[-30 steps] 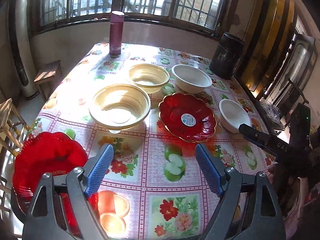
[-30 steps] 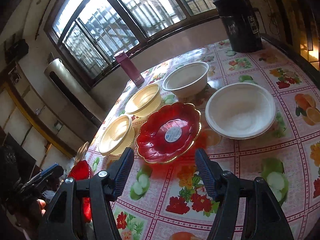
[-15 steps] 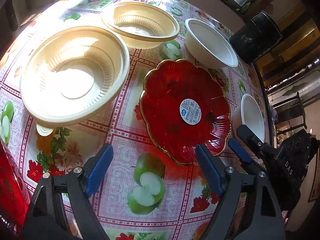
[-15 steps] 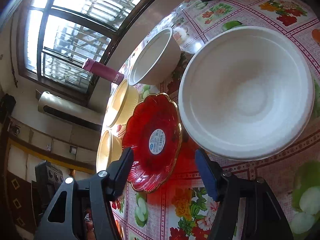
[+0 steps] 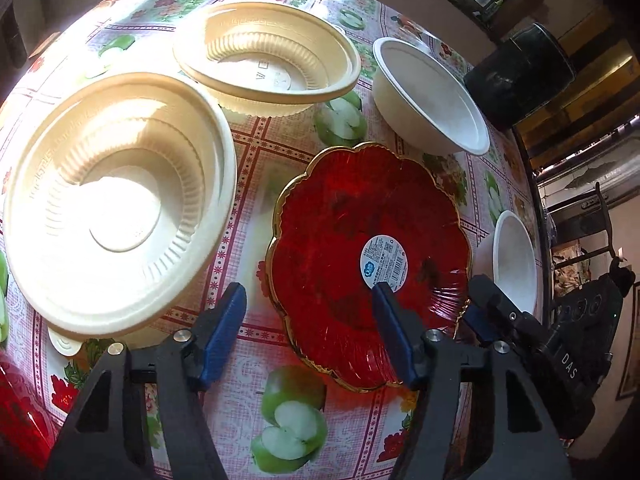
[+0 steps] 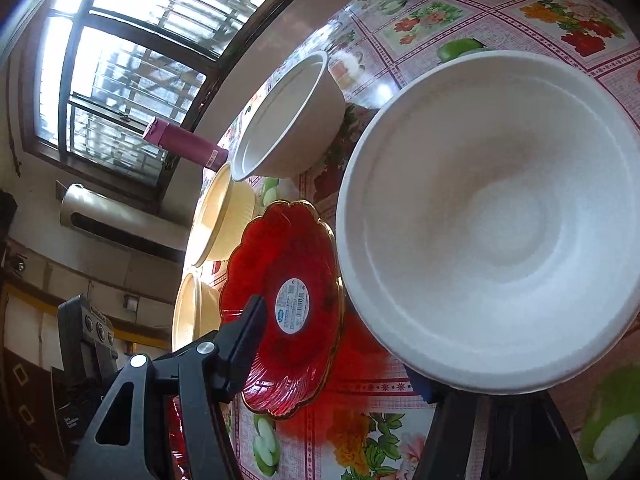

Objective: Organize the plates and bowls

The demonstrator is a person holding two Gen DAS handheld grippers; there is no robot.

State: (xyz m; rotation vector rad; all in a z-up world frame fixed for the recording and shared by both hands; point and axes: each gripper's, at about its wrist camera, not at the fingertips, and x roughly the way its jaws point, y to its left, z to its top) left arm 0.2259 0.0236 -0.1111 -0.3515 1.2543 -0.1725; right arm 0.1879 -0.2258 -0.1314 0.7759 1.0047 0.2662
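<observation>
Both claws are spread wide and hold nothing. The left claw (image 5: 310, 318) straddles the near-left rim of the scalloped red glass plate with a gold edge (image 5: 352, 216), which lies flat at the middle of the flower-print desk (image 5: 256, 152), probably lined up to pinch that rim. The right claw (image 6: 340, 344) flanks the near edge of the shallow white foam bowl (image 6: 500, 216) just right of the plate, one finger hidden under the rim, likely so that like pieces can be stacked.
</observation>
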